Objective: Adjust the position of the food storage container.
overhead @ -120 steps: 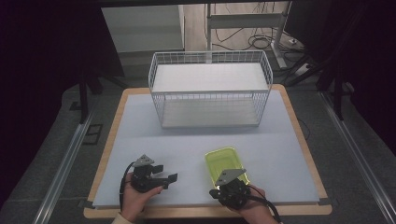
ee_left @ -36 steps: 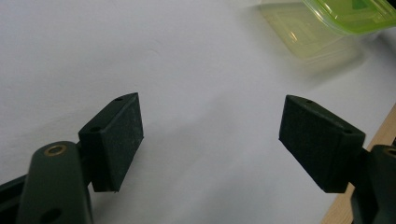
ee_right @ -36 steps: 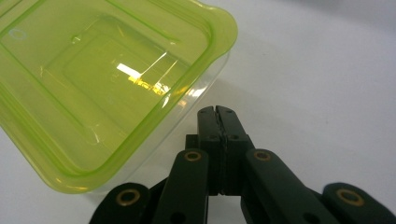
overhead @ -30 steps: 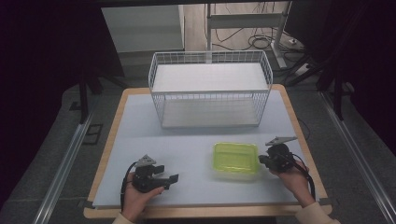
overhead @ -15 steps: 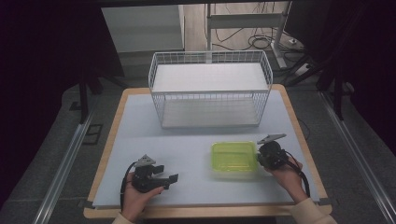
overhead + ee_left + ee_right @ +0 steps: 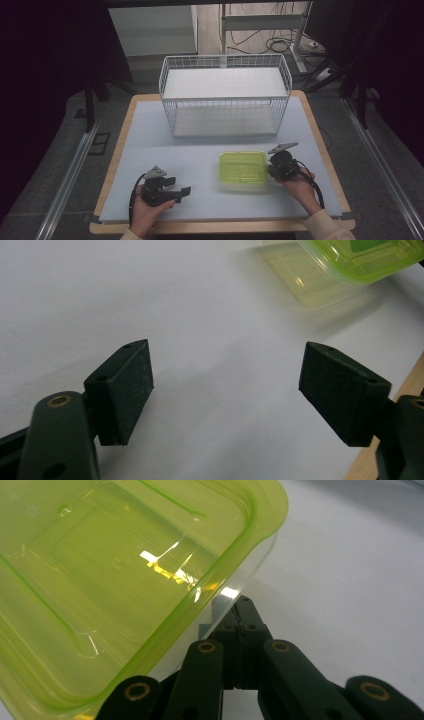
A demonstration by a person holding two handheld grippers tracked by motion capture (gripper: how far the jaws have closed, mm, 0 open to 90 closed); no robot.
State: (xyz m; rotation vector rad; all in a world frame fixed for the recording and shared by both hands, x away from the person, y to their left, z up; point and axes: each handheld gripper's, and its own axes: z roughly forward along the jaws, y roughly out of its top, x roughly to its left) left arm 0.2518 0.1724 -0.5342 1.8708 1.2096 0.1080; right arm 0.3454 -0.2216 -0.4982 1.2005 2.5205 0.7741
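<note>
Container: a yellow-green, see-through plastic box with a rim, lying flat on the table; it is touched at its right short end by the right gripper.
Long axis: laid left to right across the table, so it points straight at the right gripper's tip.
Right gripper: jaws are pressed together with nothing between them; in the right gripper view the closed tips are tucked under the rim at the container's corner, against its wall. No hold is had on the box.
Left gripper: jaws are spread wide and empty, resting low over the bare table; in the left gripper view the pads are seen well apart.
Direction from left gripper: the container lies ahead and to the right, well apart.
Nearer hand: the right, by far.
Basket: white wire, empty, set beyond the container, farther from both grippers.
Obstructions: none are seen between container and basket; the basket's near wall would have to be cleared from above.
Judged next need: a push leftward along the long axis, or reopened jaws for a grip on the rim.
</note>
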